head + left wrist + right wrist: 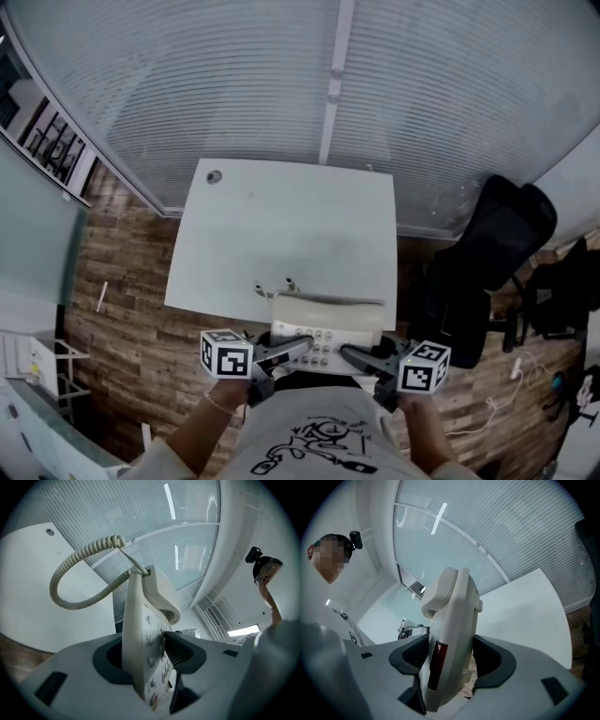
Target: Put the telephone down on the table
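The off-white desk telephone (328, 330), with its handset (330, 302) in the cradle, hangs over the near edge of the white table (281, 220). My left gripper (298, 345) is shut on its left side and my right gripper (349, 354) on its right side. In the left gripper view the keypad edge of the telephone (143, 639) stands between the dark pads of the left gripper (147, 656), and the coiled cord (70, 576) loops away to the left. In the right gripper view the telephone (452, 620) is pinched edge-on in the right gripper (450, 660).
A round cable hole (214, 175) sits at the table's far left corner. A frosted glass wall (281, 75) stands behind the table. A black office chair (497, 248) is at the right, a white shelf unit (33, 366) at the left, on wood flooring (112, 309).
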A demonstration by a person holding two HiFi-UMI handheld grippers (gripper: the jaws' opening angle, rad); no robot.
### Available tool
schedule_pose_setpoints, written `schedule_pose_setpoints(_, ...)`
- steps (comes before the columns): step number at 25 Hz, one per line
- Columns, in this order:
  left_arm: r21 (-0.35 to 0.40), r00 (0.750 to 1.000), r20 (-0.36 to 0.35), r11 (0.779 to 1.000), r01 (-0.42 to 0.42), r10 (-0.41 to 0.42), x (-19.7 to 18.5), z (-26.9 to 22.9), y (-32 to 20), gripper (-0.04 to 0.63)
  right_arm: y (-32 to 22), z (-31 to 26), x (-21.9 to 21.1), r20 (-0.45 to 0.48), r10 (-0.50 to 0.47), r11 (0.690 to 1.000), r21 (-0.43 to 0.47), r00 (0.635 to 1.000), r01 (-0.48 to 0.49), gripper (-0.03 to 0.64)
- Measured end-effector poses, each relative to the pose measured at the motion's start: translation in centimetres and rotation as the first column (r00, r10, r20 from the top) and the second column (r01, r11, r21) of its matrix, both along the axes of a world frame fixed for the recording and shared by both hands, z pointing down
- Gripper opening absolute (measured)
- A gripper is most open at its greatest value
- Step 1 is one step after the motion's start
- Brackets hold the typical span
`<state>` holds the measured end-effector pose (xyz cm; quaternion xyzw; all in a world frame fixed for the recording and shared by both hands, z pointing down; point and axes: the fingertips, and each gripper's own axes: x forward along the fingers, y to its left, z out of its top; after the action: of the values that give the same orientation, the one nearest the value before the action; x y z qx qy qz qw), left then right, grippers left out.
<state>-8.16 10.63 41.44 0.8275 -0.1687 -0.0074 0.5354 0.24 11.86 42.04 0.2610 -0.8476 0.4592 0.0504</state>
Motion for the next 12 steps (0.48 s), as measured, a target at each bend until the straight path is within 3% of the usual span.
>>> schedule_pose_setpoints(12,0.003,1.0,0.004,1.0,0.012,-0.012,3.0,0.0,-4.1,0.202,-4.2,0.0,2.9,0.012,-0.011,1.0,-0.001,1.0,0.011,0.307)
